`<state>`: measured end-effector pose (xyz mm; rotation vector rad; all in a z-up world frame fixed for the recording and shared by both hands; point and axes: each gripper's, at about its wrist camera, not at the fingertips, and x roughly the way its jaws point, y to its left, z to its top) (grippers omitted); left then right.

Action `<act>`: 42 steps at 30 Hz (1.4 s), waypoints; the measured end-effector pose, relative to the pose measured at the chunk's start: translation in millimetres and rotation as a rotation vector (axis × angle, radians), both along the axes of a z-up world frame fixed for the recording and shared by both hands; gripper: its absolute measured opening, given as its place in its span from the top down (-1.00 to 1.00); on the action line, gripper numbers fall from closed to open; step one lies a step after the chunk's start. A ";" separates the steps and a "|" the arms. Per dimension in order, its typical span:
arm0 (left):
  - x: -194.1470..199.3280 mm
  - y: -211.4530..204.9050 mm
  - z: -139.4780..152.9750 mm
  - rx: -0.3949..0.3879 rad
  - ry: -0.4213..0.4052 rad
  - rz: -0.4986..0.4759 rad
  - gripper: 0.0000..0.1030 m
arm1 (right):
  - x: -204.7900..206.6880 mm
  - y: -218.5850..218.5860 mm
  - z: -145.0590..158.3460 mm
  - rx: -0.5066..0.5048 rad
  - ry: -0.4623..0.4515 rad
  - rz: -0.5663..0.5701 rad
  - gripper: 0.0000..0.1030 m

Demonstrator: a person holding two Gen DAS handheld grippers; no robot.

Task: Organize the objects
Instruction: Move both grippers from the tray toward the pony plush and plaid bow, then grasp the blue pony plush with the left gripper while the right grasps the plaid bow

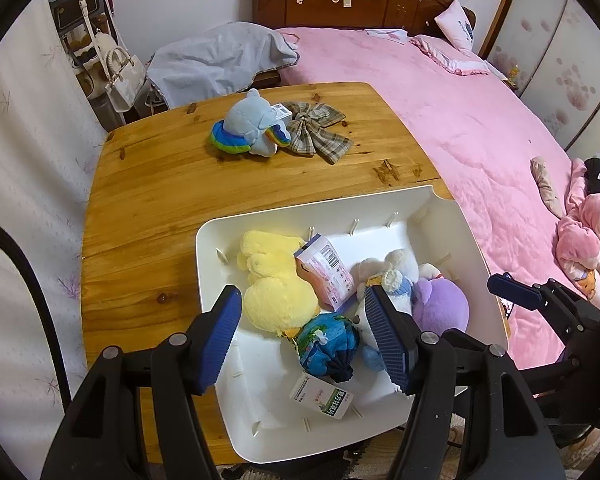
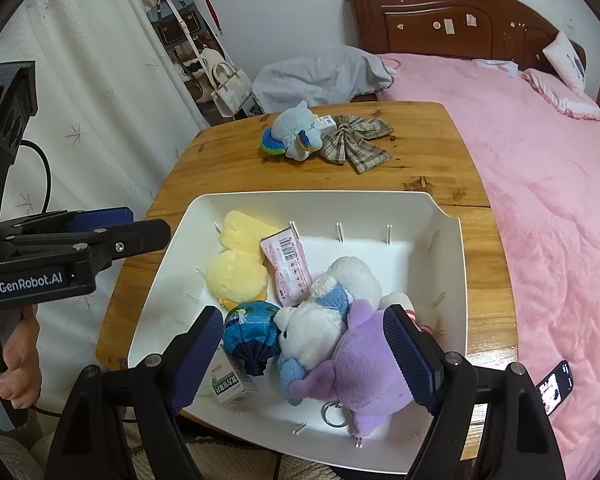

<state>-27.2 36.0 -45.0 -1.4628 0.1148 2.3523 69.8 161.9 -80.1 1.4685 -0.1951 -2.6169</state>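
A white bin [image 1: 300, 208] [image 2: 172, 240] sits on the near part of a wooden table [image 1: 160, 184] [image 2: 228, 164]. It holds a yellow plush [image 1: 276, 280] [image 2: 236, 264], a pink box [image 1: 326, 276] [image 2: 286, 270], a blue pouch [image 1: 328, 344] [image 2: 252, 330], a white plush [image 2: 320, 320], a purple plush [image 1: 440, 304] [image 2: 364, 364] and a small green-and-white carton [image 1: 322, 398] [image 2: 228, 384]. At the table's far end lie a blue plush [image 1: 252, 128] [image 2: 294, 132] and a plaid bow [image 1: 318, 130] [image 2: 356, 140]. My left gripper [image 1: 304, 336] and my right gripper [image 2: 308, 354] are both open and empty above the bin.
A bed with a pink cover [image 1: 480, 128] [image 2: 548, 184] runs along the table's right side. A grey cloth [image 1: 220, 60] lies behind the table. Handbags [image 1: 120, 72] hang at the back left. A phone [image 2: 556, 388] lies at the bed's near edge.
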 end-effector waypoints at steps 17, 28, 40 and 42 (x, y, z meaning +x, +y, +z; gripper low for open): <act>-55.7 -9.8 46.6 -0.041 0.105 0.018 -0.33 | -39.4 21.6 14.9 0.008 0.011 -0.034 -0.61; -127.9 14.8 67.7 -0.088 0.104 -0.029 -0.38 | -109.4 41.3 69.7 0.082 0.136 -0.054 -0.61; -250.9 33.6 28.5 -0.082 -0.044 0.075 -0.38 | -242.4 71.4 63.1 -0.037 0.118 -0.135 -0.61; -269.9 37.0 6.6 -0.090 -0.076 0.095 -0.38 | -264.8 74.2 45.5 -0.060 0.086 -0.136 -0.61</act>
